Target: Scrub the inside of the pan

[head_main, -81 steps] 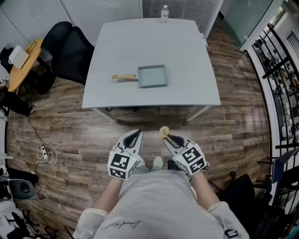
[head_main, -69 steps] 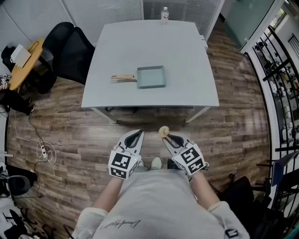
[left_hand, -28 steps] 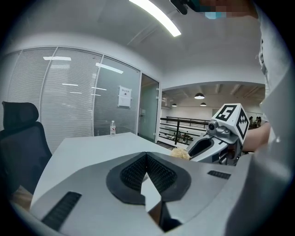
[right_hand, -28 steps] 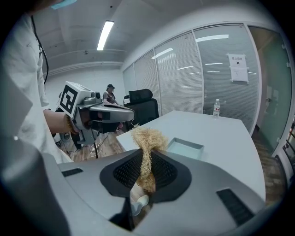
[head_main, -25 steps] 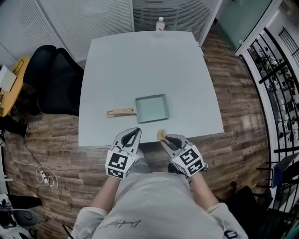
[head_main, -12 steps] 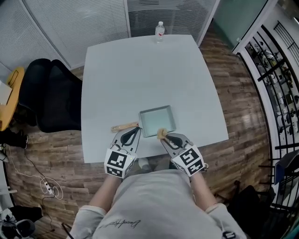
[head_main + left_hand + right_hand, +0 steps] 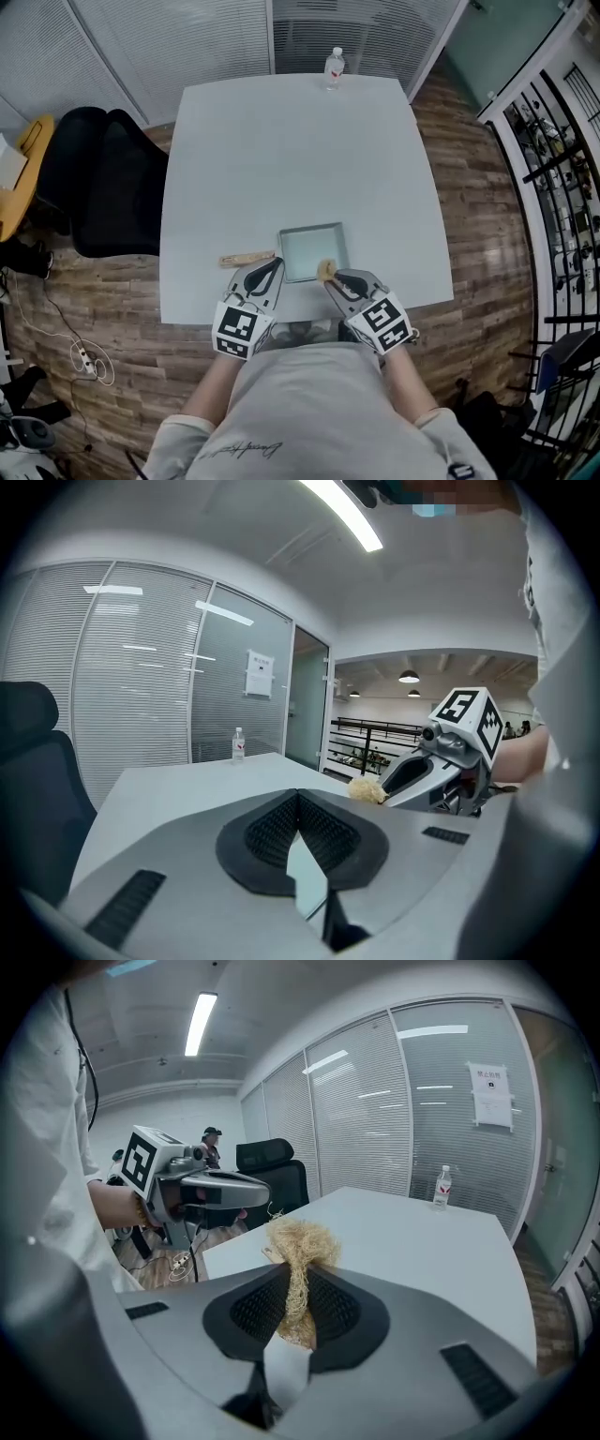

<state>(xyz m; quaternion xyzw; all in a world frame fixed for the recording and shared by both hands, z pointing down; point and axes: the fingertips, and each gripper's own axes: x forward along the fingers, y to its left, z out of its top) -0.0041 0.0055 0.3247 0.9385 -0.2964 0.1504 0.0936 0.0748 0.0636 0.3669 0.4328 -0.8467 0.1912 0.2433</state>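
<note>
A square pale-green pan (image 7: 312,249) with a wooden handle (image 7: 247,259) pointing left lies near the front edge of the grey table (image 7: 291,141). My left gripper (image 7: 273,265) is shut and holds nothing; it hovers just in front of the handle. My right gripper (image 7: 330,274) is shut on a tan fibrous scrubber (image 7: 327,270), at the pan's near right corner. In the right gripper view the scrubber (image 7: 298,1252) sticks up from between the pads. The left gripper view shows its own jaws (image 7: 298,799) pressed together, with the right gripper (image 7: 375,794) and scrubber beside them.
A water bottle (image 7: 334,67) stands at the table's far edge. A black office chair (image 7: 103,178) is left of the table, a yellow round table (image 7: 21,173) beyond it. Cables and a power strip (image 7: 82,356) lie on the wooden floor at left. A railing (image 7: 553,187) runs along the right.
The person has walked up to the table. The pan, once far ahead, now lies right in front of both grippers. Both grippers keep their pose and stay shut.
</note>
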